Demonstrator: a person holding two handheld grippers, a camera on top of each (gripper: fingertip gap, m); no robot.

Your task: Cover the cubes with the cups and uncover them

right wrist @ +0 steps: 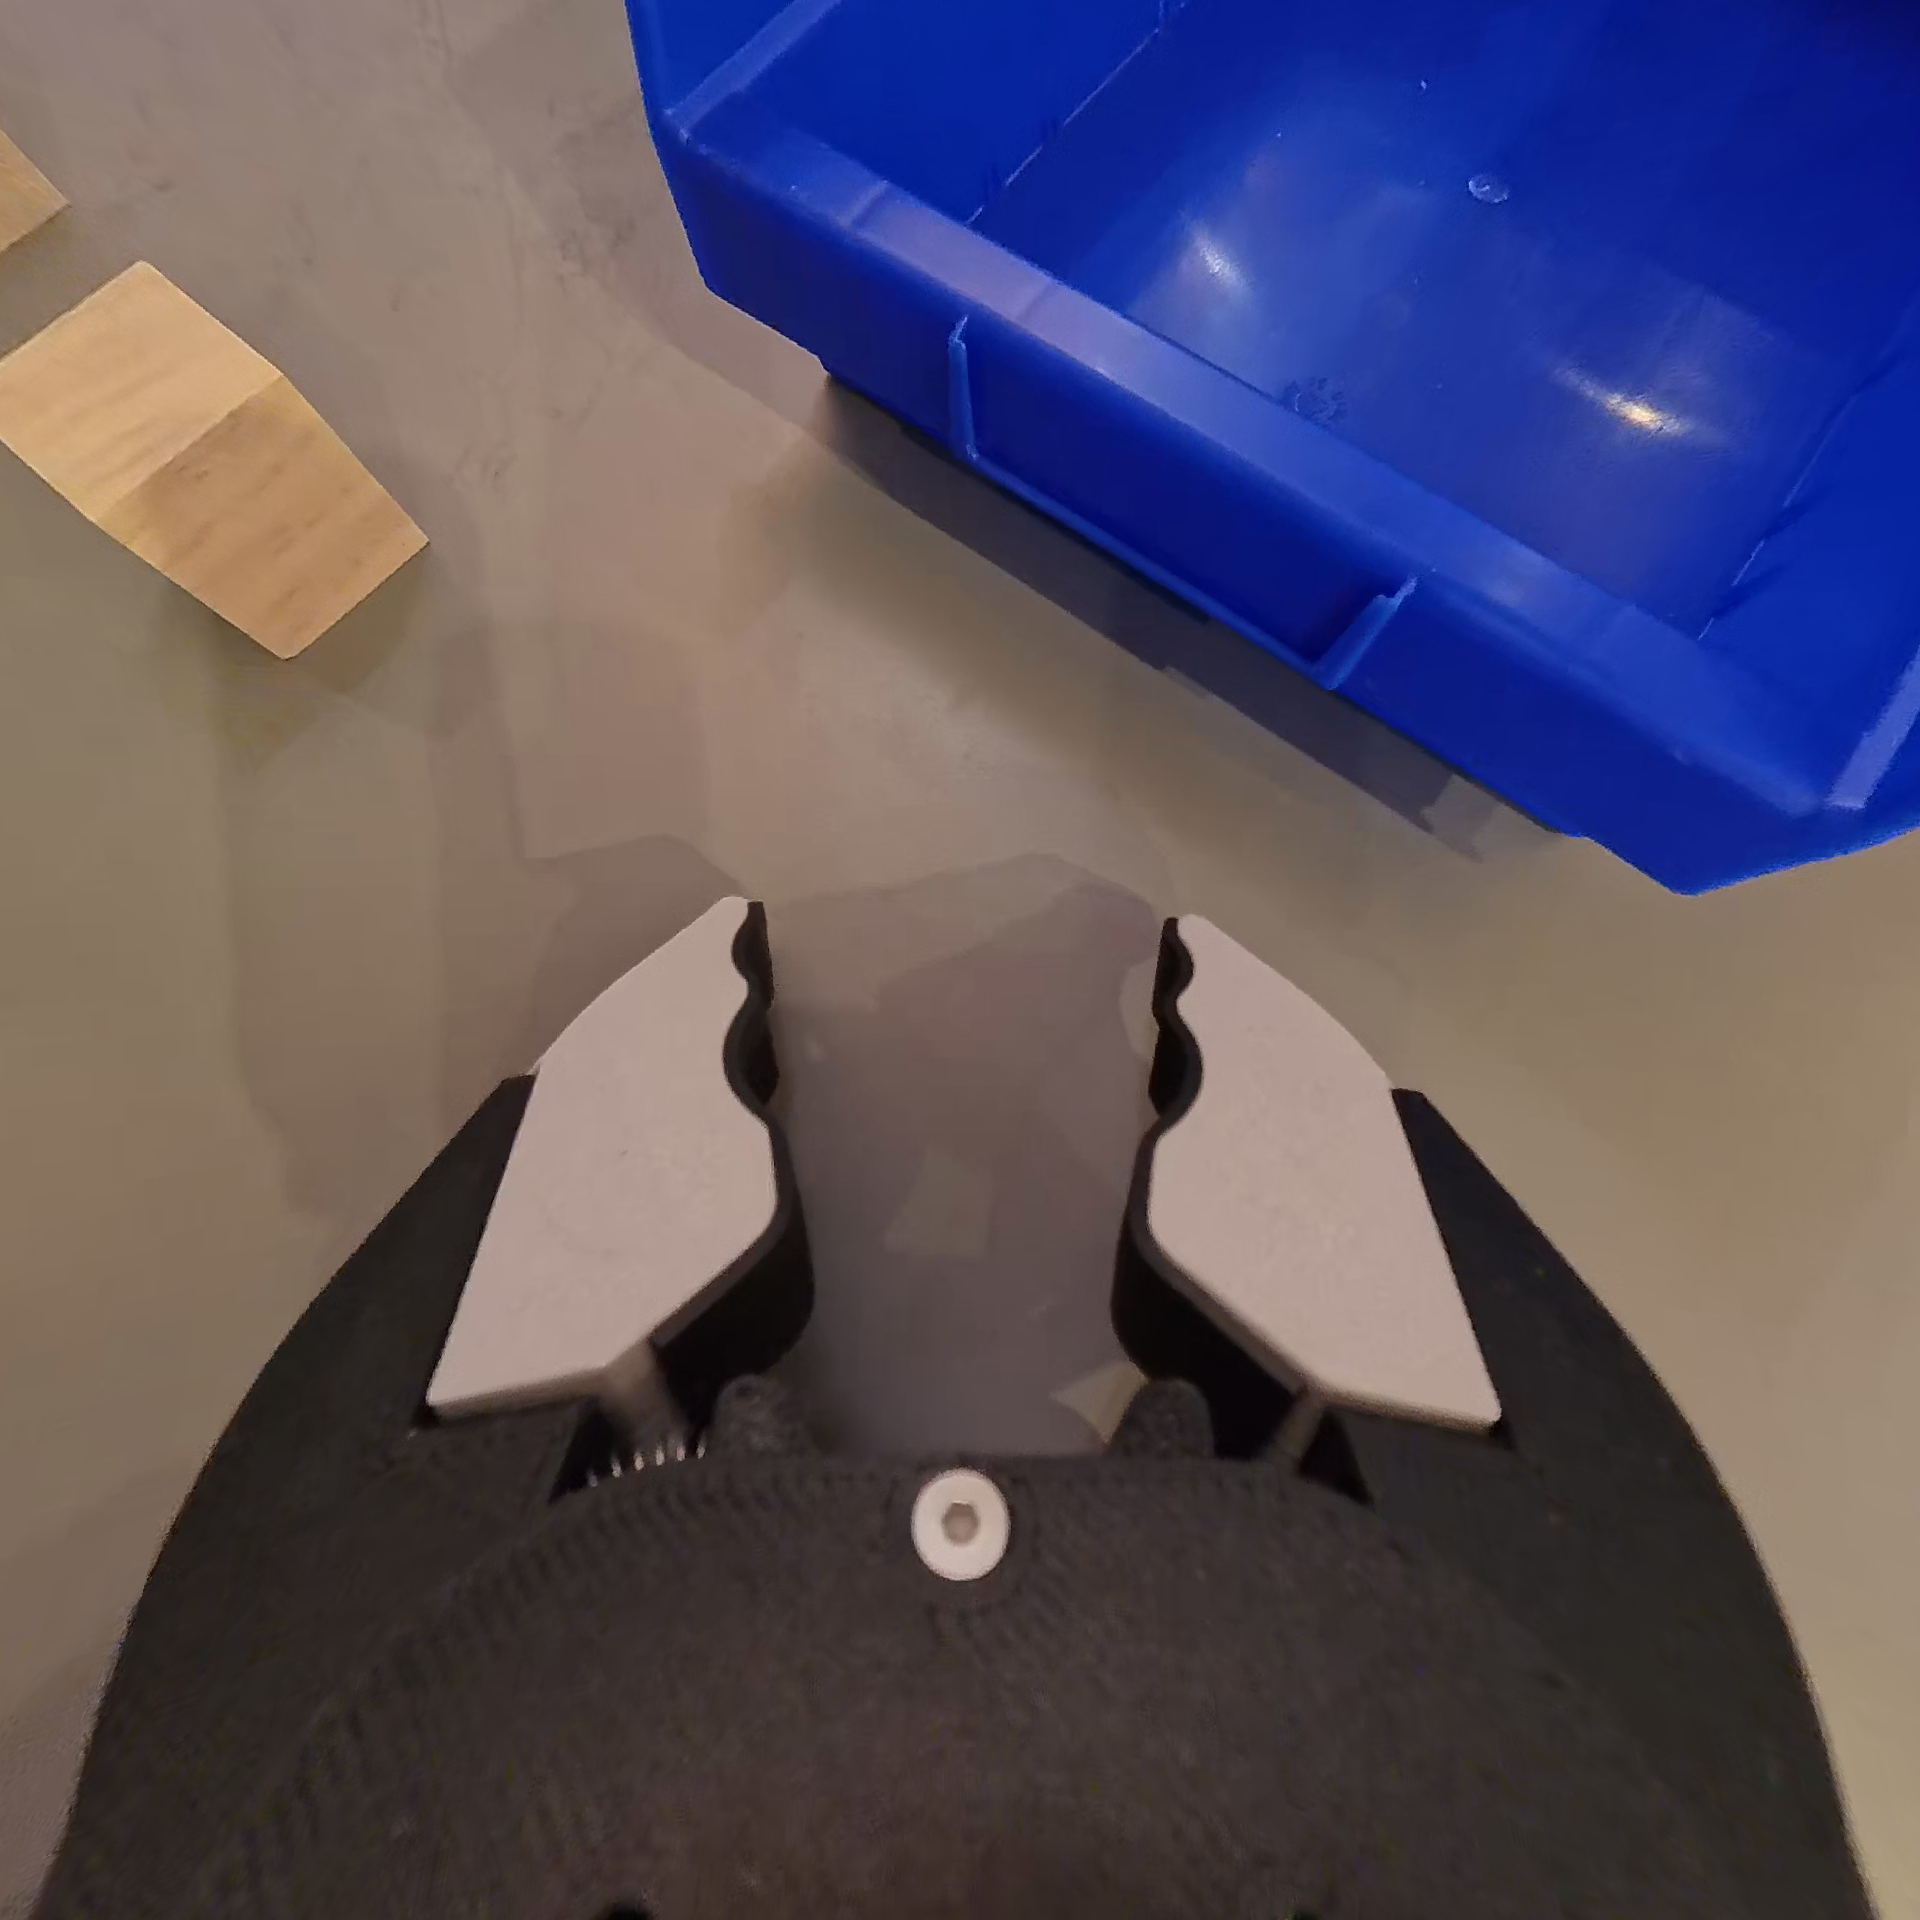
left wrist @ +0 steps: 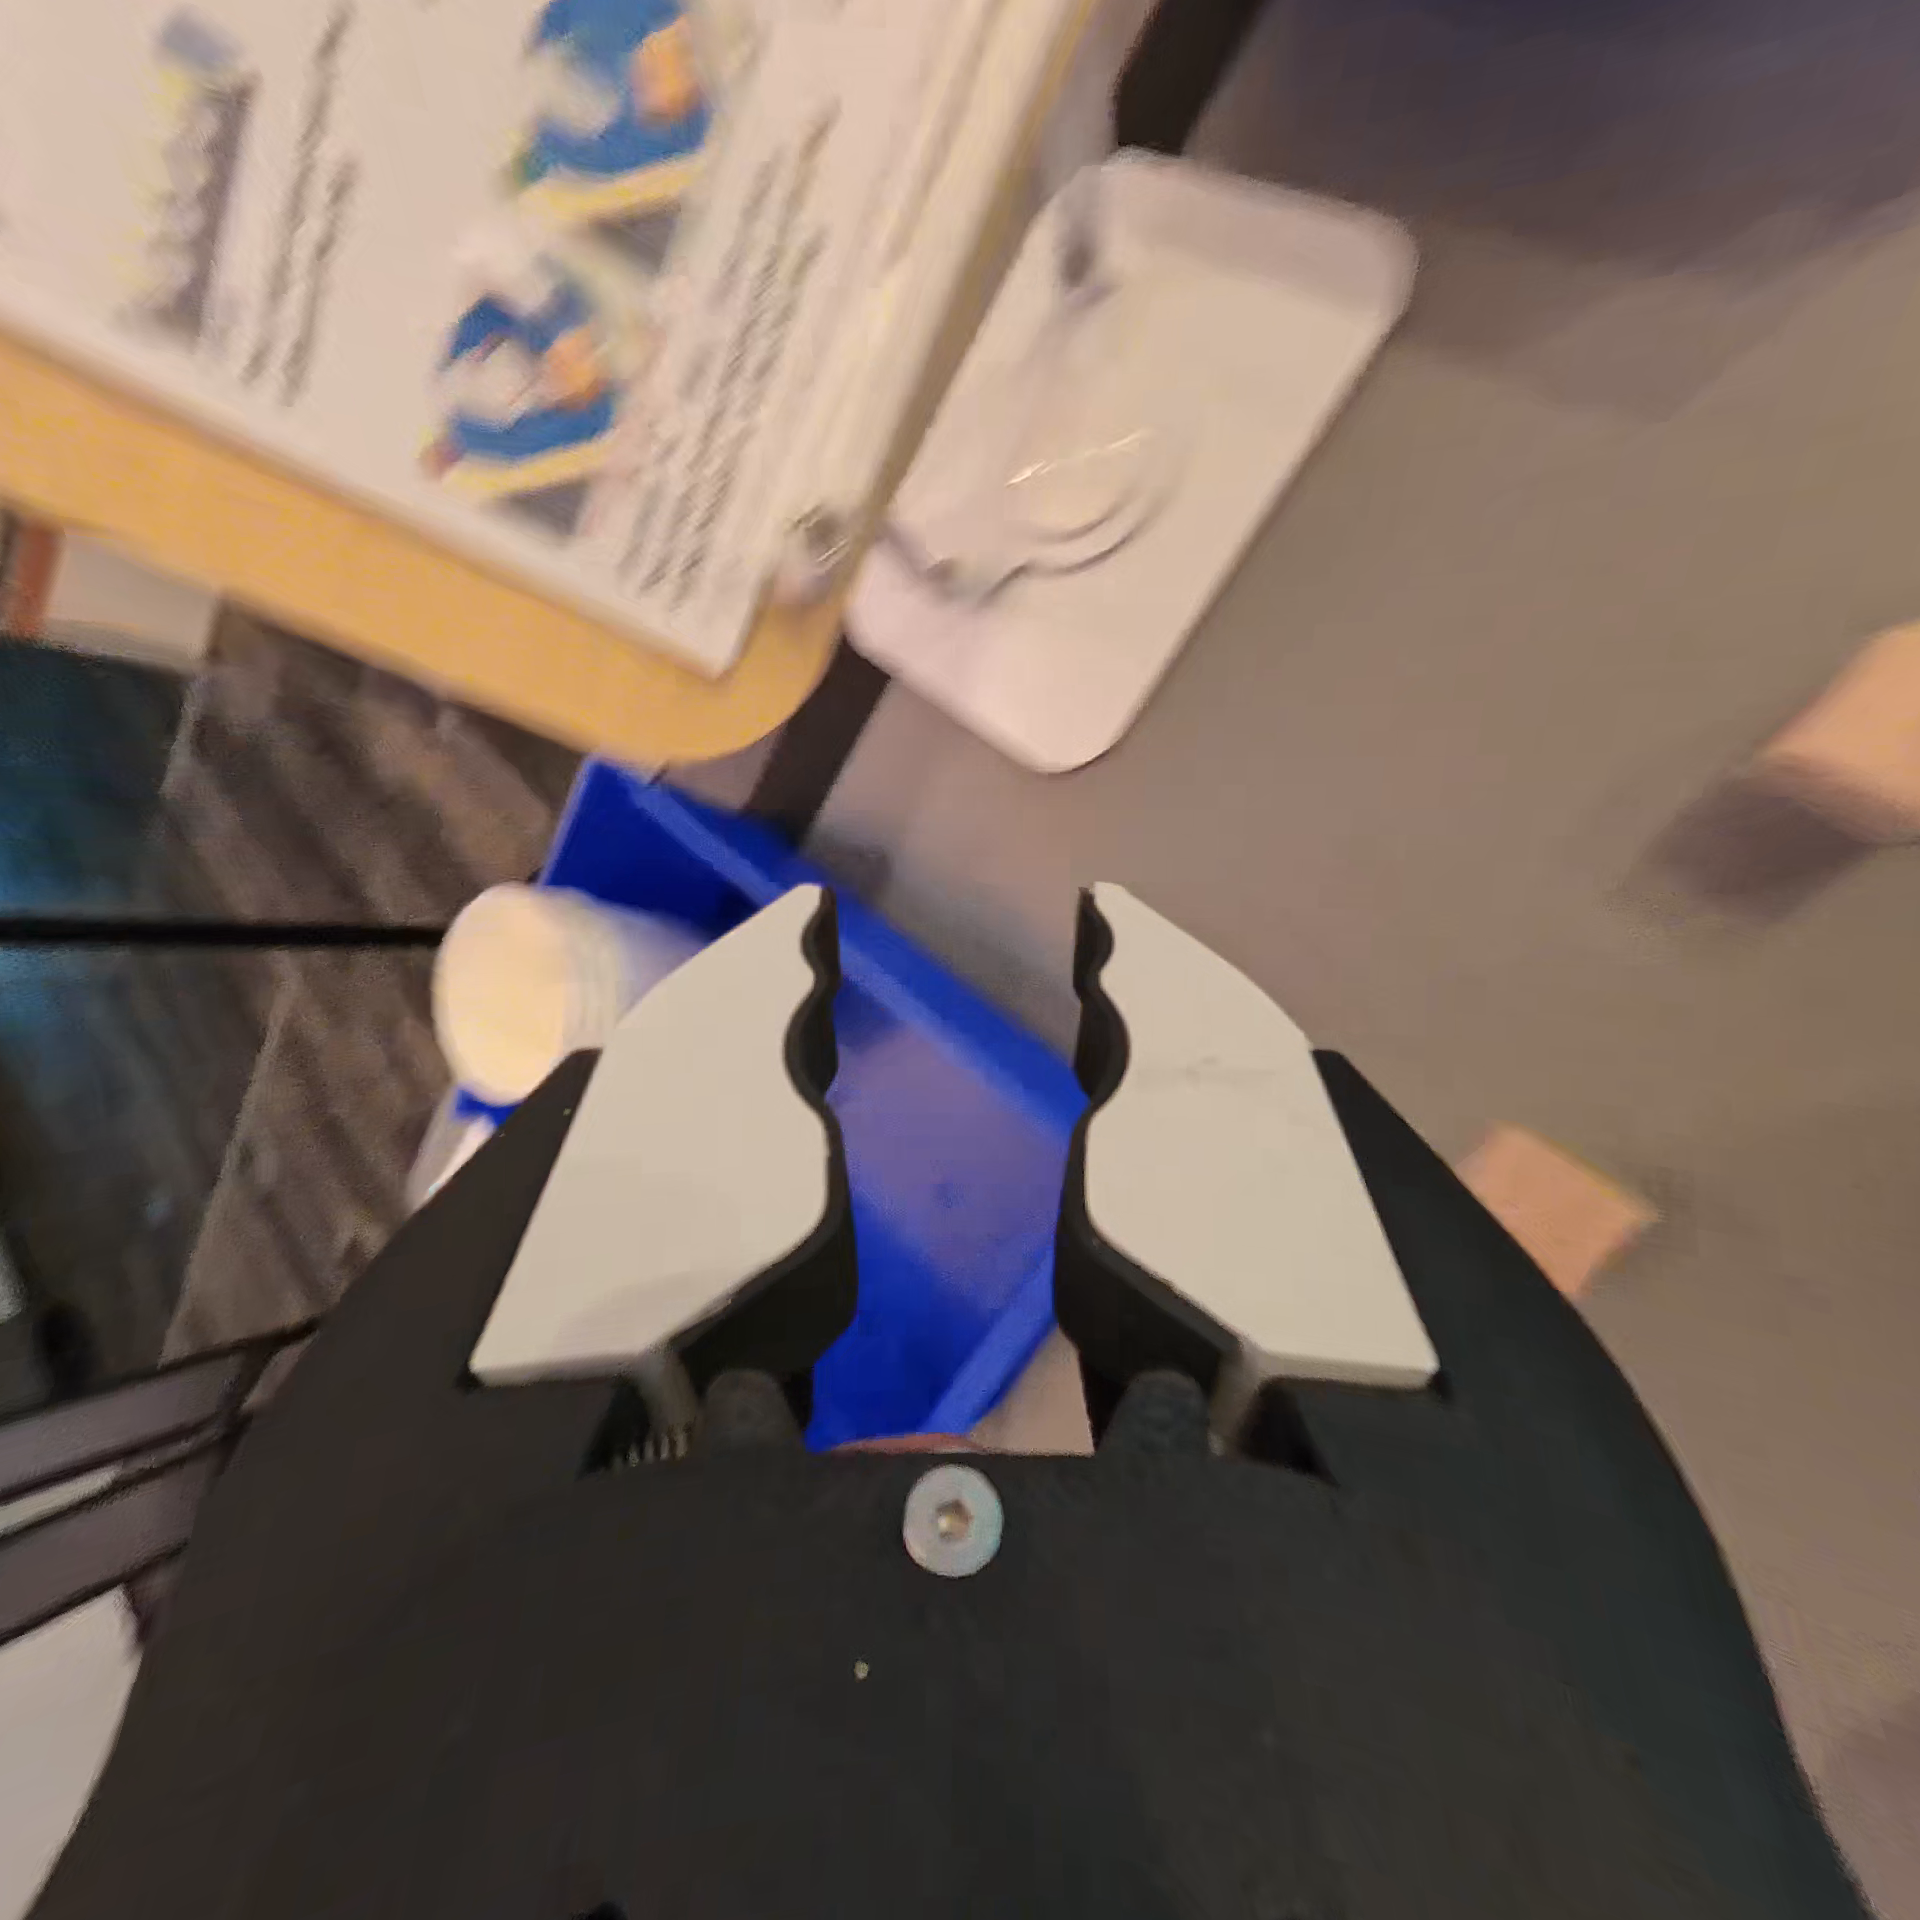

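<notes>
Two empty grippers point(left wrist: 956, 914) point(right wrist: 966, 925), two wooden cubes point(right wrist: 208, 457) point(right wrist: 21, 187)

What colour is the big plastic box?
Bright blue box; the right wrist view shows it best.

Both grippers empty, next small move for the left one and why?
Probably ease the left gripper toward the white cup lying past the blue bin. It is open and holds nothing, the wooden cubes sit uncovered on the table, and that cup is the only one clearly in view.
</notes>
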